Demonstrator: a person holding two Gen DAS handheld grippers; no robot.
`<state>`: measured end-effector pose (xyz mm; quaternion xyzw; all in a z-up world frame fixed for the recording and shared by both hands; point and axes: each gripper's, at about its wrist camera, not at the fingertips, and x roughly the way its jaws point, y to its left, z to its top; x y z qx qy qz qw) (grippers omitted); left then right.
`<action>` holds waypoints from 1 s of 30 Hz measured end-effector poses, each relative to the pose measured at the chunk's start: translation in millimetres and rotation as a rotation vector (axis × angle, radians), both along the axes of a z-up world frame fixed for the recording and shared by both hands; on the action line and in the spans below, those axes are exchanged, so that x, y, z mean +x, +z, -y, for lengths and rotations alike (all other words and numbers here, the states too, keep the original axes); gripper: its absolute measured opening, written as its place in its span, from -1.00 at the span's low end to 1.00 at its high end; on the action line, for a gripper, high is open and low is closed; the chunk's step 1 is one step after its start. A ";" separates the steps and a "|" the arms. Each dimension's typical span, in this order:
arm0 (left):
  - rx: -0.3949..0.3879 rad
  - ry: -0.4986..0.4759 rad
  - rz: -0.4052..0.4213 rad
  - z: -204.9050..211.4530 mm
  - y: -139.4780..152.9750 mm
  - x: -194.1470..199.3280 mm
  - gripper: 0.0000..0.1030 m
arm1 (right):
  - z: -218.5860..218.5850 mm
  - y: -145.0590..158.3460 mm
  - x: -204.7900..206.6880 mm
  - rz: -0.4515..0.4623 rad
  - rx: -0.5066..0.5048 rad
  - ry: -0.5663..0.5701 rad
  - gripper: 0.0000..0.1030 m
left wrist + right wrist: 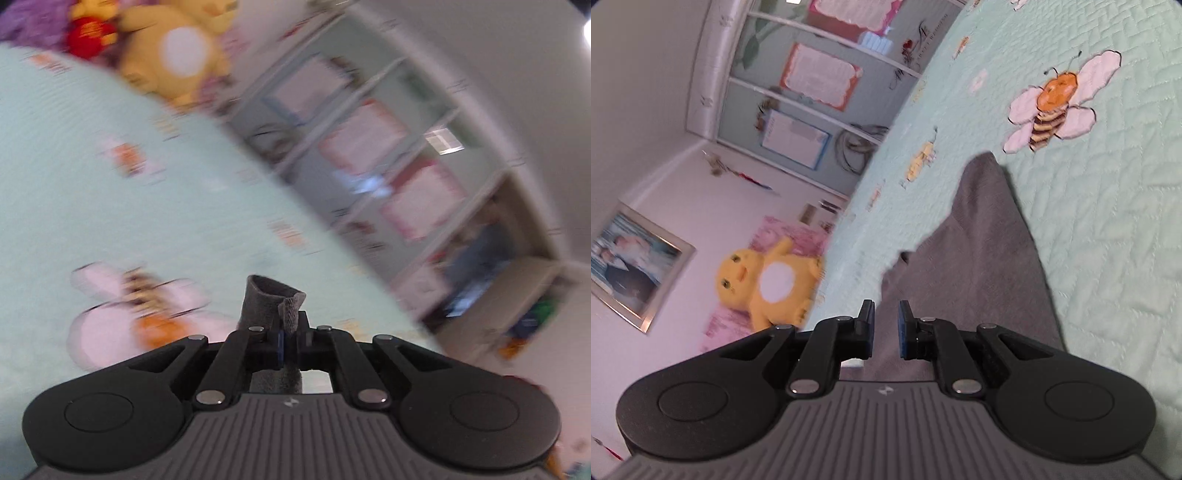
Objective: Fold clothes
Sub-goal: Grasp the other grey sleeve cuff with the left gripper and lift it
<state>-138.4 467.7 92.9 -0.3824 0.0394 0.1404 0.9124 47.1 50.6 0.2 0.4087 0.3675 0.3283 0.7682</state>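
Left wrist view: my left gripper (287, 334) has its jaws closed on a bunched edge of the grey garment (271, 301), a curl of cloth standing up past the tips at 12 o'clock. The background is motion-blurred; the mint quilted bedspread (110, 184) lies beneath.

Right wrist view: my right gripper (886, 328) shows jaws parted with a clear gap, holding nothing. The garment (979, 266) runs beneath them and tapers to a point toward 1 o'clock, just short of the embroidered bee (1052, 103). It rests on the bedspread, partly lifted at the near end as far as I can judge.

Handling assessment: soft, light knit; it drapes and curls, has no stiffness, and will sag between holds. Not fragile; the textured surface should resist slipping. I judge the hemmed edges or corners the best holds, taken as one layer, with two spaced grips keeping an edge taut.
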 end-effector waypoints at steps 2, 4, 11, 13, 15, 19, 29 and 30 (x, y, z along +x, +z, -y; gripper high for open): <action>0.025 -0.057 0.089 13.6 21.2 -3.9 -0.97 | -20.1 -16.5 2.6 -0.054 -0.128 0.036 -1.00; 0.054 -0.112 0.168 27.8 40.7 -7.5 -0.97 | -28.4 -23.6 -3.1 0.026 -0.174 0.025 -1.00; 0.079 -0.130 0.148 50.7 37.5 -15.1 -0.97 | -40.0 -9.5 -13.5 0.108 -0.291 0.005 -1.00; 0.059 -0.107 0.108 43.2 23.2 -18.2 -0.97 | -39.1 -2.4 -15.9 0.105 -0.290 0.002 -0.91; 0.026 -0.073 0.095 33.2 10.3 -26.4 -0.97 | -35.3 6.6 -20.9 0.116 -0.204 0.029 -0.86; -0.102 -0.009 0.129 13.7 -7.2 -45.5 -0.98 | -40.7 4.7 -22.3 0.123 -0.202 0.043 -0.81; -0.192 -0.025 0.156 10.3 -1.4 -50.5 -0.98 | -58.0 -11.3 -20.0 0.125 -0.286 0.055 -1.00; -0.196 -0.016 0.140 8.4 -6.0 -51.6 -0.98 | -52.5 -10.6 -18.7 0.105 -0.244 0.060 -1.00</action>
